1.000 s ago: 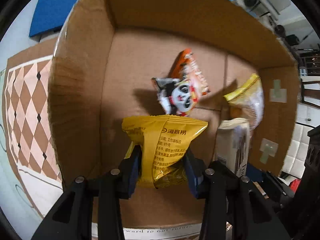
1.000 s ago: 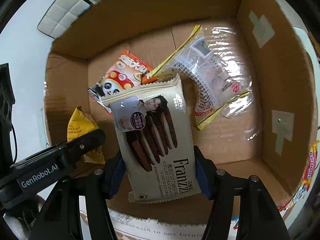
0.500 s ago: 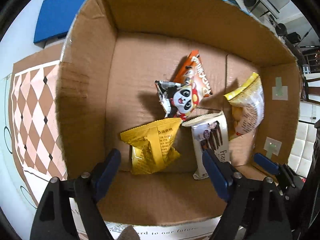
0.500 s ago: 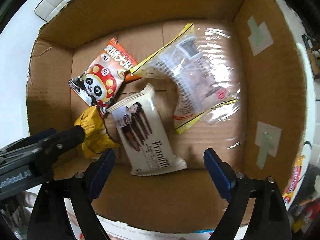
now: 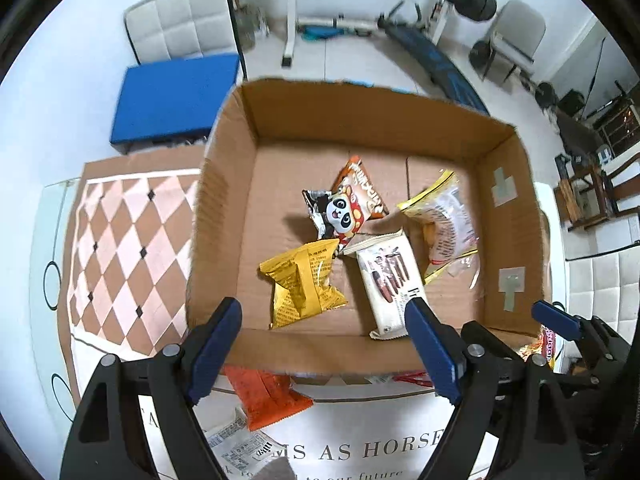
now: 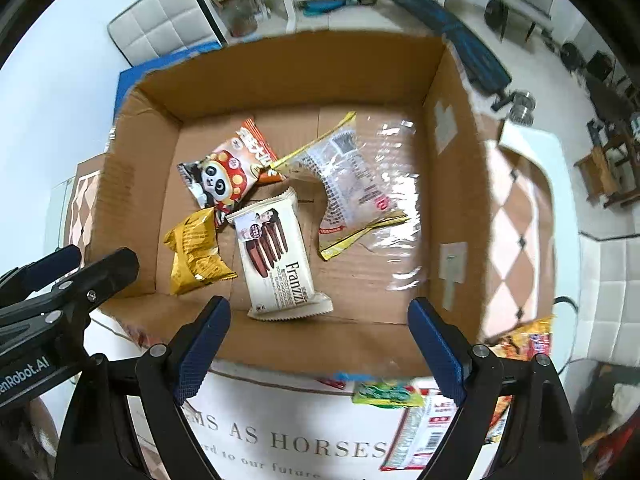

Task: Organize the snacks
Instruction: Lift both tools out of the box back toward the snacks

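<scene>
Four snacks lie flat on the floor of the open cardboard box point(image 5: 504, 216). The yellow packet point(image 5: 304, 286) sits near the front wall, touching the white biscuit pack point(image 5: 390, 280). The panda bag point(image 5: 344, 206) lies centrally behind them, and the clear wrapper point(image 5: 446, 220) is towards the right wall.

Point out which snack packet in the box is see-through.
The clear packet with yellow edges, nearest the box's right wall. The panda packet, yellow packet and white Franzzi cookie pack are all opaque.
</scene>
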Demonstrator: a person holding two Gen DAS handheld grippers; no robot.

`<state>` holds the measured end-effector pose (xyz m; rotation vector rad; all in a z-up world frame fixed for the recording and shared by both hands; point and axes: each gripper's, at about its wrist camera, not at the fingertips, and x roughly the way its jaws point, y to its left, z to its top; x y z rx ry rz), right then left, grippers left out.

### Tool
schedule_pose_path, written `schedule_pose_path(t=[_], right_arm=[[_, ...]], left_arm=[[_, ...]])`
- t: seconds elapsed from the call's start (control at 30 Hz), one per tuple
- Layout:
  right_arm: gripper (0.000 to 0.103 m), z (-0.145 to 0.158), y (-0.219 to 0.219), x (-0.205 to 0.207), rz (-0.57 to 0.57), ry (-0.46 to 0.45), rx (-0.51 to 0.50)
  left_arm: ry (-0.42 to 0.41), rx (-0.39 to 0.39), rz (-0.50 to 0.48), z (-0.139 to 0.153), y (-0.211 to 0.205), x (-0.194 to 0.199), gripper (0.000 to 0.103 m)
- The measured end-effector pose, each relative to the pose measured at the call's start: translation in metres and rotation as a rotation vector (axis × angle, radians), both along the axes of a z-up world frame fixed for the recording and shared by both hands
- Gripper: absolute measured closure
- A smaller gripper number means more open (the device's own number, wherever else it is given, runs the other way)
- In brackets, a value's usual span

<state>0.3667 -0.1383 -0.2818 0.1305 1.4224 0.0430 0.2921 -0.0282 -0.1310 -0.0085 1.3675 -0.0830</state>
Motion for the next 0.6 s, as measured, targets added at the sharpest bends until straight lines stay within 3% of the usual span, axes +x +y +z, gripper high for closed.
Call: schedule_pose_path(t=[0.13, 0.6], right_arm=[[0.011, 0.027, -0.002, -0.023, 0.006, -0.080, -0.030], [0.011, 0.096, 0.006, -0.090, -0.076, -0.194, -0.004]], left_arm=[[-0.051, 0.004, 0.002, 0.011, -0.009, -0.020, 0.020], [-0.237, 0.001, -0.067, 0.083, 0.006, -0.080, 0.020]])
